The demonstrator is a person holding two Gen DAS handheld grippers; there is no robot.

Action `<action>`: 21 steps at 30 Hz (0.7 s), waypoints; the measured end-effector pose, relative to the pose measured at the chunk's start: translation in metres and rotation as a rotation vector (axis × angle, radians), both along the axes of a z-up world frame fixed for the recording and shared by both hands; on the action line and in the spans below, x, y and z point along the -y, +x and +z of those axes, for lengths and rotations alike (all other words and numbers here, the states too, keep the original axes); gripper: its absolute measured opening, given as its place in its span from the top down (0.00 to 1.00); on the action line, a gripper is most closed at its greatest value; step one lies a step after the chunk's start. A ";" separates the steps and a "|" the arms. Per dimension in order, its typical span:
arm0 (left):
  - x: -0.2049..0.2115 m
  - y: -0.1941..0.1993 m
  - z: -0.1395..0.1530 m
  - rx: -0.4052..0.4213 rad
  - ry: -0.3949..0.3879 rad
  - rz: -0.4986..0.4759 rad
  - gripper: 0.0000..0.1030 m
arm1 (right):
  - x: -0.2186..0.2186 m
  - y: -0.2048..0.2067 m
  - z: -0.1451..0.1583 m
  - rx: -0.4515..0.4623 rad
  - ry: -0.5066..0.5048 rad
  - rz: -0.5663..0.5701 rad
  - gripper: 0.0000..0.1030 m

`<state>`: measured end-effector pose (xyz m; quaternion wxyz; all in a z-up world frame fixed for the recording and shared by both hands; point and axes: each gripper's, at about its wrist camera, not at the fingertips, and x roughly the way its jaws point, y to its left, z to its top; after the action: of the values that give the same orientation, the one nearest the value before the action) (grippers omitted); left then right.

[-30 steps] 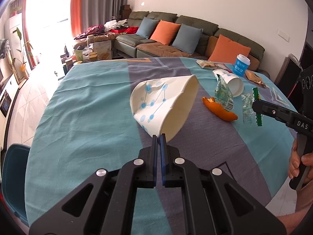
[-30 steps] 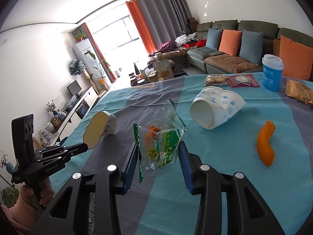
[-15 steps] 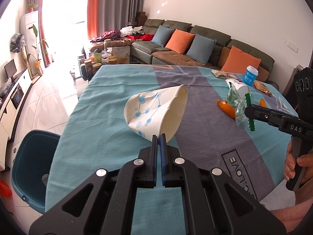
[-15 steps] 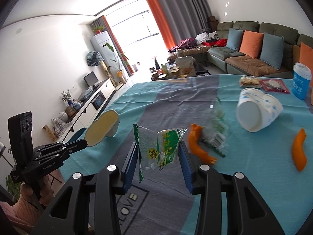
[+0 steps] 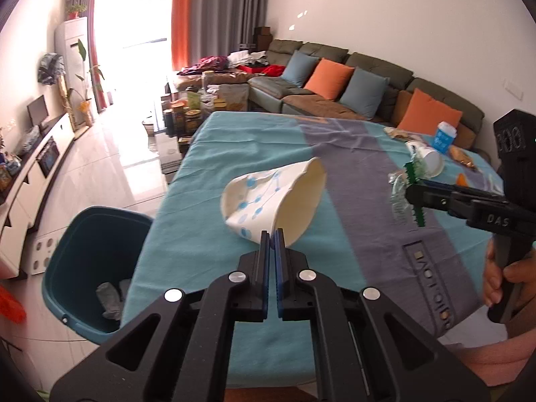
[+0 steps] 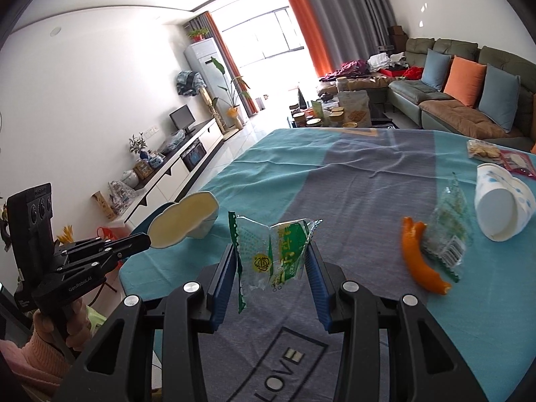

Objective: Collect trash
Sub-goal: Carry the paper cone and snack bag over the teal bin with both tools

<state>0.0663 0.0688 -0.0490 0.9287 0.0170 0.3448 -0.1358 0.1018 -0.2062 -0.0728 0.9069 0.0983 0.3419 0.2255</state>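
Note:
My left gripper (image 5: 271, 238) is shut on the rim of a crushed white paper cup (image 5: 268, 197) with blue dots and holds it in the air above the table's left part. The right wrist view shows that gripper (image 6: 144, 242) and cup (image 6: 183, 222) at the left. My right gripper (image 6: 270, 252) is shut on a clear plastic wrapper (image 6: 281, 254) with green print, lifted over the tablecloth. From the left wrist view this gripper (image 5: 411, 197) and wrapper (image 5: 398, 197) are at the right. A teal bin (image 5: 67, 258) stands on the floor left of the table, with some scraps inside.
On the teal and grey tablecloth (image 6: 351, 174) lie an orange peel (image 6: 415, 261), another clear wrapper (image 6: 449, 231), a second paper cup (image 6: 502, 207) on its side and snack packs (image 6: 485, 150). A blue cup (image 5: 444, 137) stands at the far side. A sofa (image 5: 368, 77) lies beyond.
Both grippers have carried their loads leftward across the table toward its left edge. The teal bin has come into the left wrist view. Both grips are unchanged.

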 end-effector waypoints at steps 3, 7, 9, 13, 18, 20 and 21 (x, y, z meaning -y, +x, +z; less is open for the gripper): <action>-0.007 0.000 -0.005 -0.009 0.017 0.027 0.96 | -0.008 0.001 -0.002 -0.010 -0.001 0.017 0.61; -0.014 0.003 -0.015 -0.030 0.017 0.042 0.89 | -0.014 0.003 -0.004 -0.021 -0.005 0.029 0.61; -0.013 0.007 -0.020 -0.040 0.019 0.048 0.82 | -0.014 0.003 -0.006 -0.027 -0.003 0.032 0.61; -0.007 0.014 -0.028 -0.049 0.028 0.052 0.77 | -0.015 0.005 -0.011 -0.041 -0.001 0.034 0.61; -0.009 0.022 -0.034 -0.072 -0.001 0.042 0.86 | -0.015 0.007 -0.013 -0.052 0.001 0.036 0.61; -0.009 0.023 -0.034 -0.072 -0.017 0.042 0.87 | -0.017 0.008 -0.013 -0.053 0.000 0.038 0.61; -0.009 0.023 -0.033 -0.070 -0.019 0.042 0.87 | -0.018 0.008 -0.013 -0.053 -0.001 0.039 0.61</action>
<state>0.0895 0.0782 -0.0824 0.9188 -0.0040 0.3760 -0.1201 0.1100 -0.1881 -0.0857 0.8931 0.0969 0.3678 0.2404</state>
